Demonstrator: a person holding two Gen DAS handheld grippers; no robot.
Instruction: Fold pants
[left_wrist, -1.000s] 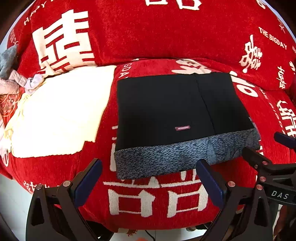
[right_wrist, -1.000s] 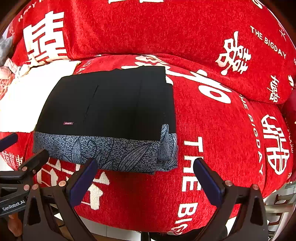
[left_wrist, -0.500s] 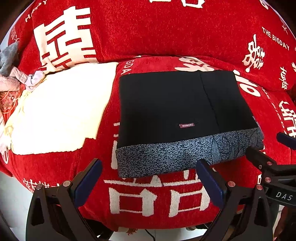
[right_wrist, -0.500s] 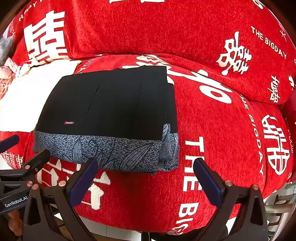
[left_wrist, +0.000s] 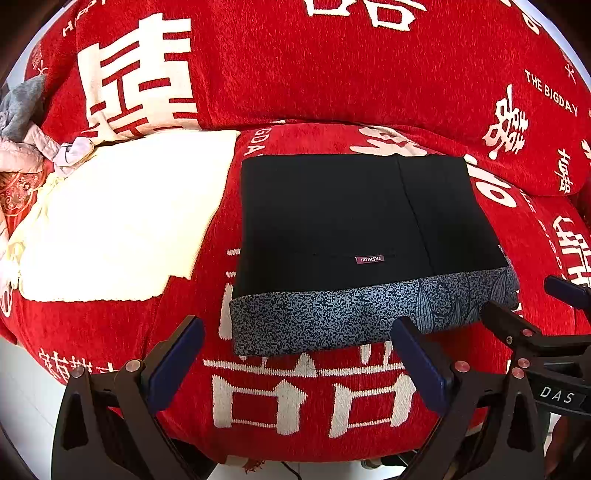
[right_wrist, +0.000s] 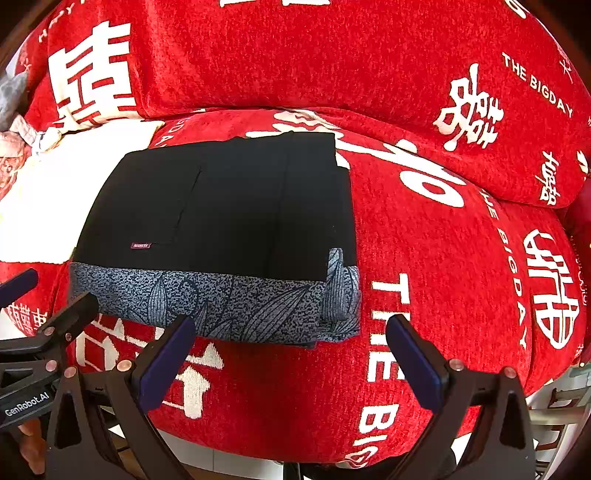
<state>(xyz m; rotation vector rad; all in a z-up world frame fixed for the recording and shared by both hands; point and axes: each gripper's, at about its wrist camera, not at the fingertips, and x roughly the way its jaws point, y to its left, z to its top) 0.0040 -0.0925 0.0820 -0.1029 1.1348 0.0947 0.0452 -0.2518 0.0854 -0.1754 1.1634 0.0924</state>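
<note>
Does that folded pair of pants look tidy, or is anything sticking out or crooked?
Mostly tidy: the pants lie as a flat rectangle on the red sofa cover. One flaw shows in the right wrist view: at the right end, an under layer pokes out past the top layer, so the edges do not line up.

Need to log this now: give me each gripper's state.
Left gripper: open, holding nothing.
Right gripper: open, holding nothing; the folded pants lie free.
</note>
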